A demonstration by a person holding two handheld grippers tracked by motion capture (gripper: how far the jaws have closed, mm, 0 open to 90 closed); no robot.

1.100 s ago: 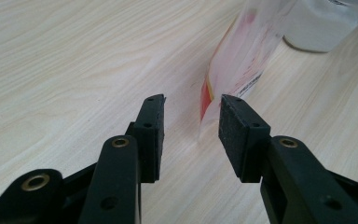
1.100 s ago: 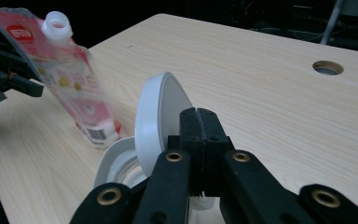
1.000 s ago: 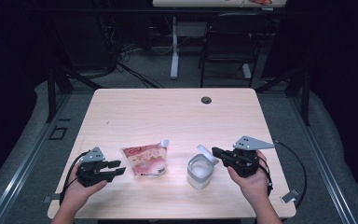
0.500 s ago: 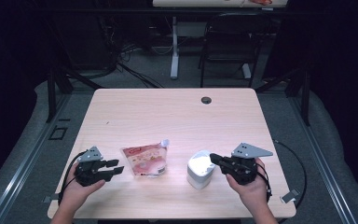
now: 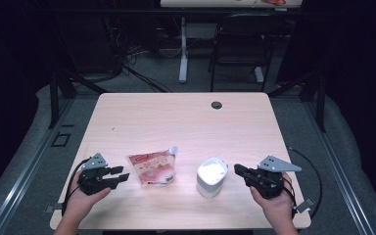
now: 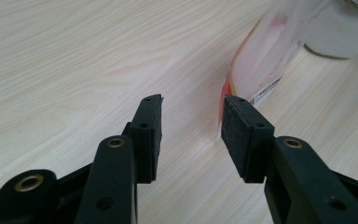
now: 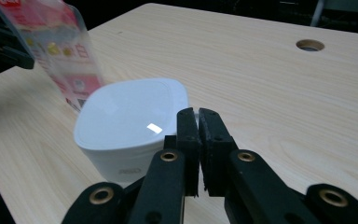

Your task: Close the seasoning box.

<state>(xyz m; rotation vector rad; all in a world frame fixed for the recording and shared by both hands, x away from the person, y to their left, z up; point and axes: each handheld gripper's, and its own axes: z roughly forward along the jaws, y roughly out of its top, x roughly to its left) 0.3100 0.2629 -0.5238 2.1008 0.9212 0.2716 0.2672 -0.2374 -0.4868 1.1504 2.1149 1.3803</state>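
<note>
A red and pink spouted pouch point(image 5: 152, 168) lies flat on the wooden table point(image 5: 186, 127), left of a white rounded container point(image 5: 211, 176) with its lid down. My left gripper point(image 5: 123, 173) rests just left of the pouch, open, with nothing between its jaws. In the left gripper view the pouch point(image 6: 261, 60) lies just past the left gripper point(image 6: 191, 105). My right gripper point(image 5: 236, 169) sits right of the container, a short gap away. In the right gripper view the right gripper point(image 7: 198, 114) has its jaws almost together; they have just been opening slightly, with nothing between them. The container point(image 7: 130, 116) stands just beyond.
A round cable hole point(image 5: 217, 105) sits near the table's far edge. Cables trail from both grippers over the near edge. A chair point(image 5: 237, 44) and desk legs point(image 5: 183, 54) stand on the dark floor beyond the table.
My right gripper has drawn back to the right, away from the container. The white flap that stood up at the container's top now lies flat. The left gripper stays put.
</note>
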